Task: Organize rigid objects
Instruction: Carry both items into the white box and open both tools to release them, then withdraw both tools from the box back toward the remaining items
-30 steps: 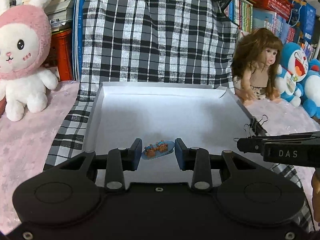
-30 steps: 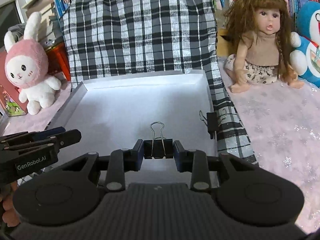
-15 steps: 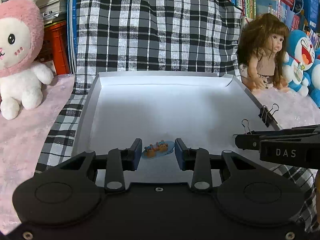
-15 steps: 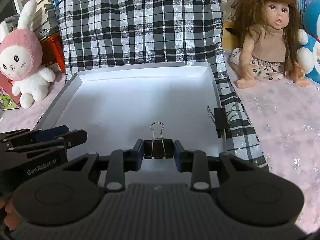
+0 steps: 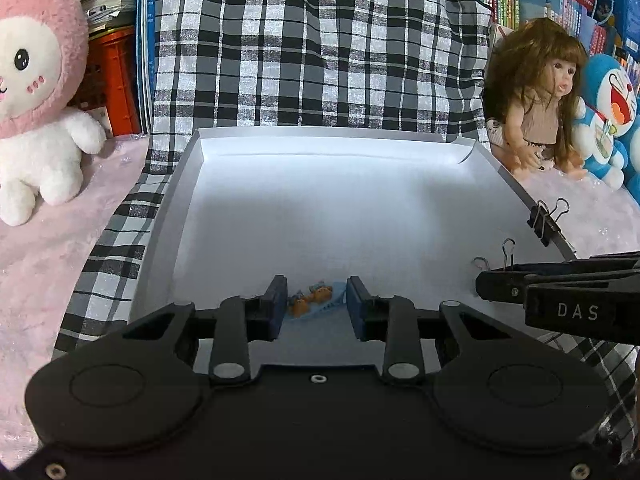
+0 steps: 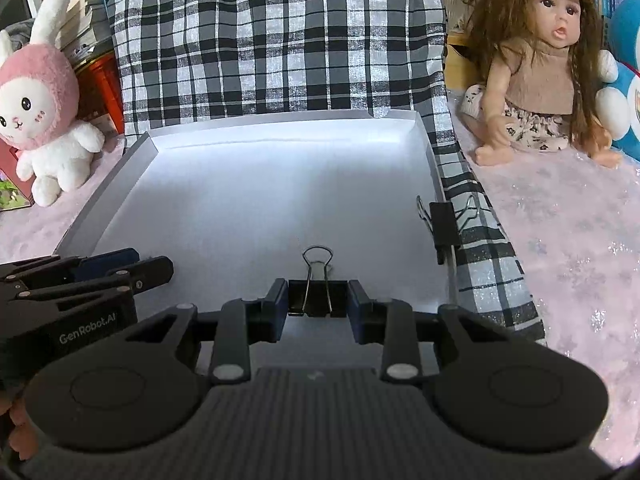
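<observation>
Carrying items into the shallow white cardboard tray (image 5: 184,216), the left gripper (image 5: 317,303) pinches a small blue oval charm with orange figures (image 5: 314,299) low over the tray's near floor, while the right gripper (image 6: 318,299) clamps a black metal binder clip (image 6: 317,296); next, each sets down and releases.

Left tool (image 5: 317,305): matte black moulded housing with two round bosses, each with a raised ring. Two black linkage bars run forward, each with a silver pivot pin at its rear end. A small silver screw sits at centre, and further screws near the lower corners. Fingers (image 5: 276,307) are black with dark blue pads. Its side reads "GenRobot.AI" in white.

Right tool (image 6: 317,305): same layout, with a ribbed grey centre panel. Its side reads "DAS" in white.
</observation>
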Available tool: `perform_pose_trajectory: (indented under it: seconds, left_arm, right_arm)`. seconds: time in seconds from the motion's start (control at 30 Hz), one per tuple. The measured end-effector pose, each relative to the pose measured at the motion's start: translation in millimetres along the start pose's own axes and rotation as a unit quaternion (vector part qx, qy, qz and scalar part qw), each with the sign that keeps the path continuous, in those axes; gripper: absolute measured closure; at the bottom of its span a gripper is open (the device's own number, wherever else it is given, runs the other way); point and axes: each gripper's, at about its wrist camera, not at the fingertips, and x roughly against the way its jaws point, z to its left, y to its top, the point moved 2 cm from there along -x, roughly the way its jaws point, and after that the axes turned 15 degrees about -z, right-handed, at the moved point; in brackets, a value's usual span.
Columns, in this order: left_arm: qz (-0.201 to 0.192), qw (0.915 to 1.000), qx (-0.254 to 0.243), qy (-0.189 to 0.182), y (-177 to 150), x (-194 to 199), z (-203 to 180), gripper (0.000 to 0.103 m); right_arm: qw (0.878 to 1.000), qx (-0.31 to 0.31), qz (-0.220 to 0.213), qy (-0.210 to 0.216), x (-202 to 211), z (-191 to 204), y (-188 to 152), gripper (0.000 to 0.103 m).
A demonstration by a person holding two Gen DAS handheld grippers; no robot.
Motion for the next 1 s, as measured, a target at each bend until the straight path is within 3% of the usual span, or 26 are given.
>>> perform_pose_trajectory:
  seconds: [0.07,0.13,0.2,0.33,0.6,0.8,1.0]
  left_arm:
    - [0.001,1.0000,-0.001,0.000,1.1,-0.6,-0.6,0.072]
    - [0.001,1.0000,0.004,0.000,2.1,-0.3,-0.9,0.071]
    - [-0.001,0.9999,0.010,-0.004,4.3,1.7,-0.2,0.061]
    - [-0.010,0.9999,0.005,-0.003,9.8,12.1,1.1,0.056]
    - [-0.053,0.9985,0.003,-0.007,17.4,60.4,8.4,0.023]
    - [-0.070,0.9975,-0.001,-0.010,10.8,98.4,10.5,0.022]
    - [-0.098,0.9951,-0.005,-0.012,-4.2,135.3,7.5,0.021]
  right_arm:
    - [1.000,-0.001,-0.003,0.002,0.3,-0.1,0.9,0.061]
    - [1.000,-0.008,-0.007,0.003,1.7,-1.0,1.7,0.048]
    - [1.000,-0.010,-0.011,0.007,4.5,-1.1,2.7,0.047]
    - [1.000,-0.007,-0.023,0.009,15.1,0.5,6.8,0.043]
    - [0.998,0.010,-0.067,0.011,54.4,0.0,6.9,0.027]
    - [0.994,0.031,-0.099,0.019,87.9,-1.4,-4.3,0.016]
    - [0.990,0.049,-0.127,0.027,118.1,1.8,-23.7,0.014]
